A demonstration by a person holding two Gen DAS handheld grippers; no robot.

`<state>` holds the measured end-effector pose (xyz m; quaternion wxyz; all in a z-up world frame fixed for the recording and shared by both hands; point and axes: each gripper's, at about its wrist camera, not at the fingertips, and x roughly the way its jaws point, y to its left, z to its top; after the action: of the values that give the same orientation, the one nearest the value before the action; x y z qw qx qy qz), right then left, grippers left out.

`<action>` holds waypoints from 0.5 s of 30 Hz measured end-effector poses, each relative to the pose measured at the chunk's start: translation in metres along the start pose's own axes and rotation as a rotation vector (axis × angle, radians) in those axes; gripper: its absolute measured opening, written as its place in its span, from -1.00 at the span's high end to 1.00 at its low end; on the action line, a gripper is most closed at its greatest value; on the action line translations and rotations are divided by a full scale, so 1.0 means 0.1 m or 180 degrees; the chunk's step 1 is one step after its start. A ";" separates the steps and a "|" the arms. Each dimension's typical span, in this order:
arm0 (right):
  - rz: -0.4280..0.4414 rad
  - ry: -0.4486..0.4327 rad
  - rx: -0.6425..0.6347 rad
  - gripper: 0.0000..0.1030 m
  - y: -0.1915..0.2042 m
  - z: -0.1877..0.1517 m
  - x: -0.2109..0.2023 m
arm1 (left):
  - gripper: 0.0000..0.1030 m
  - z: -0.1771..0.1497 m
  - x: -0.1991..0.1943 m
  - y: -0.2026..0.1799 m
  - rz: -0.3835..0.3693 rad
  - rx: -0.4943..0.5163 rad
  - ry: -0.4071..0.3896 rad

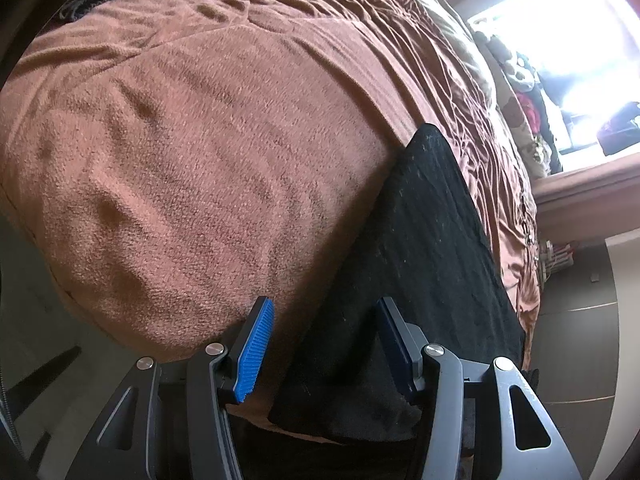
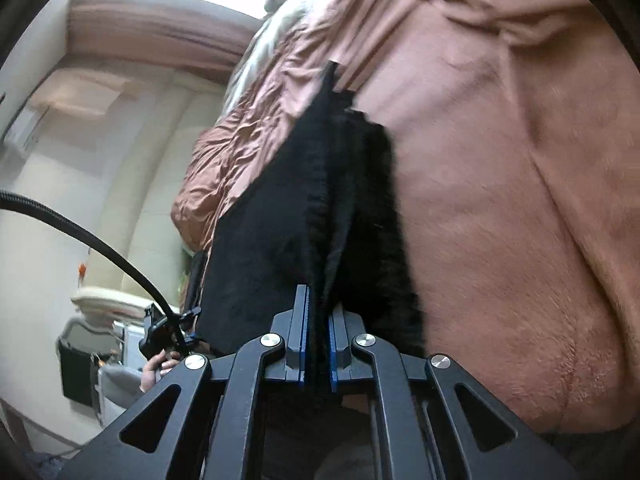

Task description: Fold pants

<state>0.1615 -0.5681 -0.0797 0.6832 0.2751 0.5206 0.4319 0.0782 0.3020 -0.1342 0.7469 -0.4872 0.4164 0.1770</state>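
**Right jaws clamped on pants, left jaws half open over them**

Your right gripper (image 2: 318, 344) has its jaws closed tight on a bunched vertical fold of the black pants (image 2: 320, 216); the fabric runs up from between the blue pads and blurs at its right edge. Your left gripper (image 1: 324, 344) has jaws standing at a middling gap, not pressing anything: the left blue pad (image 1: 256, 350) is over the blanket, the right one over the dark cloth, and the edge of the pants (image 1: 436, 248) lies in the gap.

Only the right wrist view shows the pinch, plus your other hand (image 2: 156, 368) at lower left holding the left gripper's black body with a black cable (image 2: 100, 248) arcing to it, and pale cabinets behind. Only the left wrist view shows the pants lying flat as a long dark strip, and a bright window (image 1: 560, 40) with clutter by the bed's far end.

Left gripper points steeply down at the bed; right points shallower, along the bed's edge.

Pants are black, ribbed-looking, flecked with lint, lying on the brown fleece blanket (image 1: 192, 160) near the edge of the bed, beside a wrinkled satin-like brown sheet (image 1: 472, 120).
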 end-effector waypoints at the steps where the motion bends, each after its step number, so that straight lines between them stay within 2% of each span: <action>1: 0.0011 -0.0001 0.0017 0.93 -0.02 0.00 -0.01 | -0.08 0.00 -0.01 0.00 -0.0008 0.0012 -0.0012; 8: -0.0155 -0.0021 -0.0087 0.93 0.06 0.03 -0.06 | -0.14 0.01 0.04 0.08 -0.0052 -0.0006 -0.0079; 15: -0.0192 -0.0078 -0.0160 0.93 0.22 -0.02 -0.15 | -0.17 -0.05 0.03 0.16 -0.0269 -0.0050 -0.0064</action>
<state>0.1517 -0.5712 -0.0555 0.7090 0.2473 0.5091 0.4206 0.0668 0.3042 -0.1465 0.7541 -0.5083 0.3865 0.1535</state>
